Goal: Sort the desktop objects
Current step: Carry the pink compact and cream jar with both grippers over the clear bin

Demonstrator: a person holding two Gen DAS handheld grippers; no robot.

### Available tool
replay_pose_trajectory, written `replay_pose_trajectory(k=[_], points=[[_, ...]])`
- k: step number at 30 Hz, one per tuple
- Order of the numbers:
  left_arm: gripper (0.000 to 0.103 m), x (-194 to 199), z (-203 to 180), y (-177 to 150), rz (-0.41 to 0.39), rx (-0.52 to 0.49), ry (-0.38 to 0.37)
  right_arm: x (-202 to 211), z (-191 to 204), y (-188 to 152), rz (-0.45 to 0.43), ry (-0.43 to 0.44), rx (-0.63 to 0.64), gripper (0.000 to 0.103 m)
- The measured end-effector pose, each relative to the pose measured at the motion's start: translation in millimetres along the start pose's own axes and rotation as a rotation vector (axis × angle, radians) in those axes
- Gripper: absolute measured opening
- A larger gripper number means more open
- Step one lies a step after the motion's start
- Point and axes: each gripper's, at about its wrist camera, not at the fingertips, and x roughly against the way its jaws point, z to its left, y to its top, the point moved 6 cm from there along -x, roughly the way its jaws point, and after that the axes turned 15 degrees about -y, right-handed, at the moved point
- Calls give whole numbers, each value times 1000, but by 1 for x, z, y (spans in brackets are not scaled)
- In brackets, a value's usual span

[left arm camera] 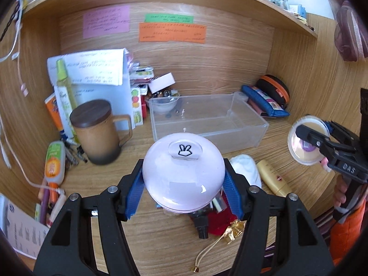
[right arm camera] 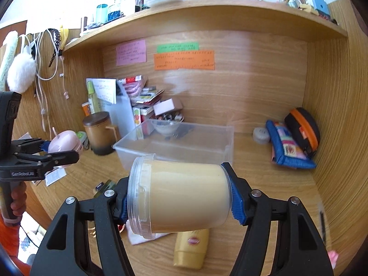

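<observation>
My left gripper is shut on a pink round case with a rabbit mark and holds it above the desk, in front of the clear plastic bin. It also shows at the left of the right wrist view. My right gripper is shut on a clear jar of beige cream, lying sideways between the blue pads. The jar also shows at the right of the left wrist view. The bin holds a small clear bowl at its back left.
A brown lidded mug stands left of the bin. A yellow tube, a white cloth and red and gold trinkets lie on the desk below the grippers. Pouches sit at back right. Papers and boxes crowd the back left.
</observation>
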Motion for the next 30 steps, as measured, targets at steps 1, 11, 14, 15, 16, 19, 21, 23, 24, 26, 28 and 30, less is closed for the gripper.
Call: replay_pose_trajectory(k=[1, 11, 14, 15, 16, 19, 21, 23, 24, 26, 28, 30], points=[[63, -1, -1, 3, 2, -7, 2, -1, -1, 4, -2, -3, 4, 63], [63, -19, 3, 36, 31, -16, -23, -22, -6, 36, -12, -2, 22, 63], [63, -30, 10, 44, 54, 1, -33, -32, -4, 44, -13, 3, 31, 63], [63, -34, 12, 48, 61, 7, -42, -34, -4, 46, -14, 3, 34, 63], [63, -37, 14, 50, 67, 11, -45, -38, -3, 49, -13, 4, 36, 63], [63, -47, 21, 58, 82, 19, -42, -49, -2, 55, -3, 8, 42, 63], [63, -54, 25, 62, 93, 32, -50, -57, -1, 58, 2, 3, 56, 63], [63, -60, 30, 67, 103, 40, -54, -67, 1, 61, 11, -4, 72, 63], [63, -64, 32, 69, 107, 39, -49, -71, 1, 62, 16, -4, 77, 63], [63, -73, 37, 74, 119, 38, -43, -86, 2, 63, 40, 5, 85, 63], [63, -84, 43, 77, 140, 49, -49, -101, 3, 62, 68, 9, 92, 63], [63, -97, 49, 80, 166, 57, -53, -116, 4, 61, 95, 10, 103, 63]])
